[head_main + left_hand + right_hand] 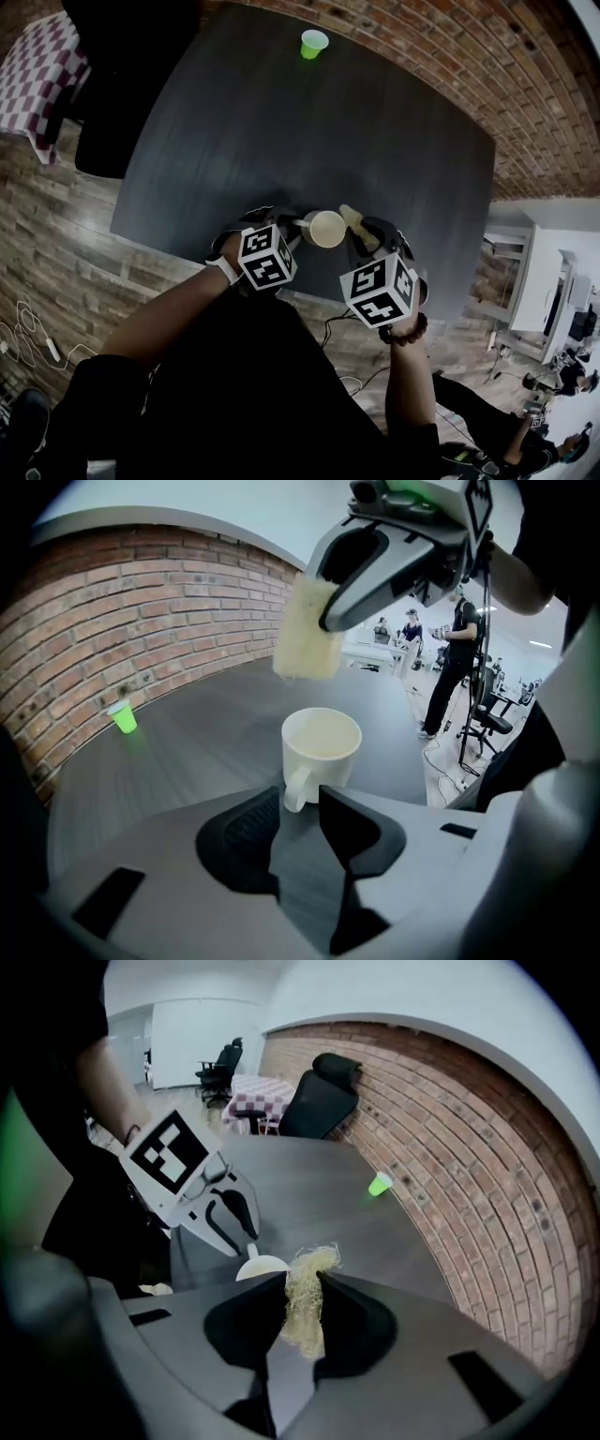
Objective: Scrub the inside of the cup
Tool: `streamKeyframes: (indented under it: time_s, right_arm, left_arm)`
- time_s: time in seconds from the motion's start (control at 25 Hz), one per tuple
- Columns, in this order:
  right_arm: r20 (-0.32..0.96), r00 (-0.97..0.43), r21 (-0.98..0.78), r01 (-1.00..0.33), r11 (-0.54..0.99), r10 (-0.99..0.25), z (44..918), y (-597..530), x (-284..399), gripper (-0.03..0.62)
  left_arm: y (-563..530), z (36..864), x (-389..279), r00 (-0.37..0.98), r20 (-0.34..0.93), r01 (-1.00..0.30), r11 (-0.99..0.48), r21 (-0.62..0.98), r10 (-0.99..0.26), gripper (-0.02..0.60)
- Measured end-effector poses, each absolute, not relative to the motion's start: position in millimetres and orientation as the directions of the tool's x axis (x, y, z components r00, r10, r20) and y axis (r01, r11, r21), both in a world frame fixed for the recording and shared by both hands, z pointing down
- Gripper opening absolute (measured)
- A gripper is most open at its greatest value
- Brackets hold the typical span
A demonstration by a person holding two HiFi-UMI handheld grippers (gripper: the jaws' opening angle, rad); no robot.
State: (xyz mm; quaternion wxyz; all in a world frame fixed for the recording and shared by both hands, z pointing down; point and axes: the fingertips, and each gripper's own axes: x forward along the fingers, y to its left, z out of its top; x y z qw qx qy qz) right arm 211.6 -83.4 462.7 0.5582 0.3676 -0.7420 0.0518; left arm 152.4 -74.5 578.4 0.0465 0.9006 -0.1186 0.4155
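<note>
A white cup (pixel 326 229) stands upright near the front edge of the dark table (pixel 281 122). In the left gripper view the cup (pixel 322 745) looks hollow, and its handle sits between the jaws of my left gripper (pixel 298 799), which is shut on it. My right gripper (pixel 302 1288) is shut on a pale yellow fibrous scrubber (pixel 305 1307). It holds that scrubber (pixel 307 635) just above and left of the cup's rim, apart from it. In the head view the scrubber (pixel 354 220) is right beside the cup, between my left gripper (pixel 291 230) and my right gripper (pixel 361 232).
A small green cup (pixel 314 43) stands at the table's far edge by the brick wall. A black office chair (pixel 122 84) and a checked cloth (pixel 37 75) are at the far left. Cables (pixel 28 337) lie on the floor; people (pixel 459 658) stand in the background.
</note>
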Motion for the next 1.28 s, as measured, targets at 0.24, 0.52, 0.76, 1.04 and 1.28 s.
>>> streamKeyframes:
  time_s: [0.24, 0.52, 0.76, 1.04, 1.28]
  right_arm:
    - [0.896, -0.224, 0.21, -0.548, 0.81, -0.383, 474, -75, 203, 0.091]
    - [0.961, -0.195, 0.055, -0.562, 0.825, -0.197, 561, -73, 187, 0.091]
    - [0.943, -0.312, -0.132, -0.678, 0.723, -0.12, 586, -73, 189, 0.091]
    - [0.864, -0.495, -0.328, -0.696, 0.639, -0.096, 537, -71, 189, 0.091]
    - [0.812, -0.558, -0.288, -0.636, 0.716, -0.169, 467, -74, 188, 0.091]
  left_arm:
    - [-70, 579, 158, 0.632, 0.756, -0.241, -0.971, -0.015, -0.168, 0.141]
    - [-69, 577, 156, 0.626, 0.76, -0.243, -0.97, -0.024, -0.176, 0.141]
    - [-65, 577, 153, 0.623, 0.761, -0.242, -0.97, -0.032, -0.181, 0.141]
    - [-61, 579, 151, 0.627, 0.761, -0.242, -0.97, -0.016, -0.169, 0.141]
    - [-62, 577, 150, 0.626, 0.76, -0.243, -0.97, -0.02, -0.173, 0.141]
